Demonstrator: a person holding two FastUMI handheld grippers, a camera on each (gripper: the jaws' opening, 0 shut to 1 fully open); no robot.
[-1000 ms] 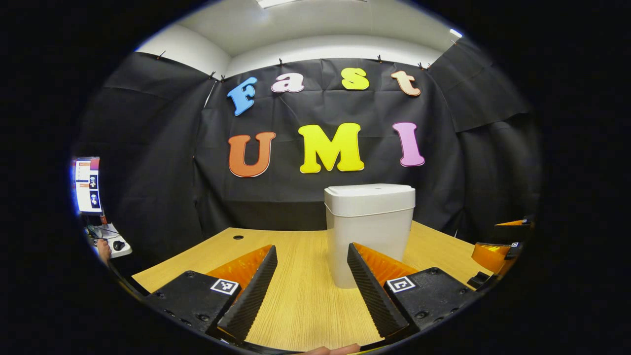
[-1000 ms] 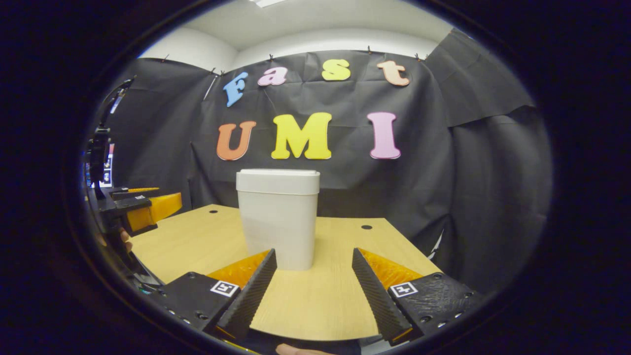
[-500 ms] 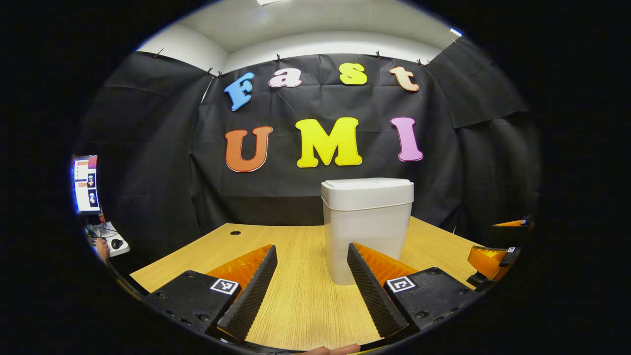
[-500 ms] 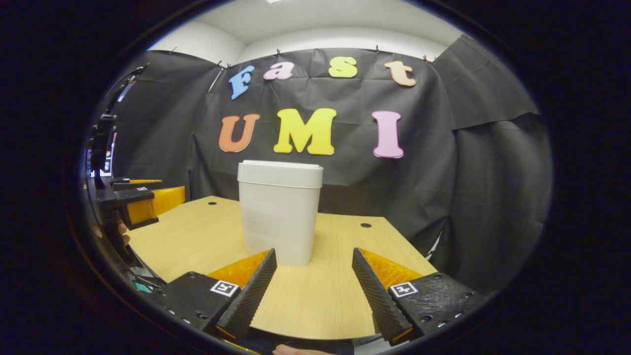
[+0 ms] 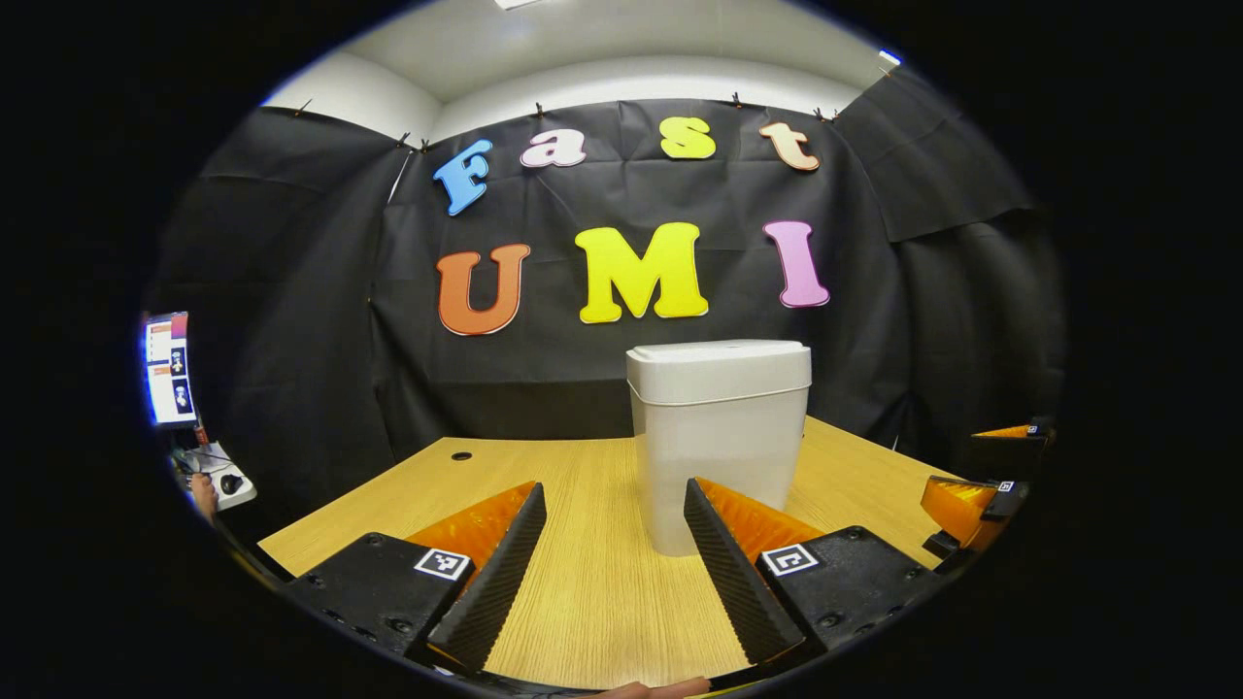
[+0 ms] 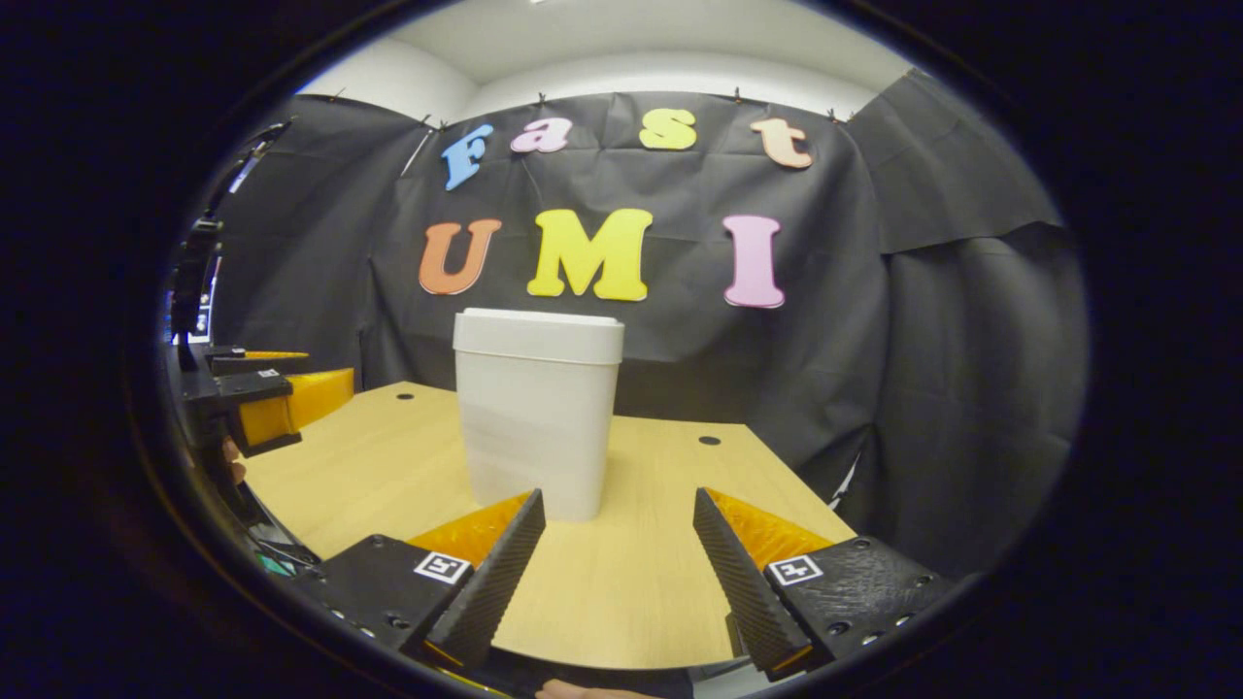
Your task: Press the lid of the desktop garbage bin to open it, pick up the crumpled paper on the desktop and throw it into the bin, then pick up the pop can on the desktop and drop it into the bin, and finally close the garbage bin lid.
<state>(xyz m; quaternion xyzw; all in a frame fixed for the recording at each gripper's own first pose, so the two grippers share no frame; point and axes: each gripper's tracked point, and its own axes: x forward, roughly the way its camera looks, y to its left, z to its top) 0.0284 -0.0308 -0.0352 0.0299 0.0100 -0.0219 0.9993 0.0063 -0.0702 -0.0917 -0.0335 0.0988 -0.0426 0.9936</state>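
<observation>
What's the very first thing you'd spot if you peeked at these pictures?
A tall white plastic garbage bin with its flat lid shut stands alone on the light wooden desktop, before a black cloth wall. Nearest the camera, the left gripper holds its two ridged, wedge-shaped fingers wide apart, empty. The right gripper is spread the same way in its own view.

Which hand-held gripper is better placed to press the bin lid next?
Probably the left hand-held gripper. In its view the closed bin stands just behind its open fingers, nearly ahead. The right hand-held gripper sees the bin off to one side. The difference is small.
</observation>
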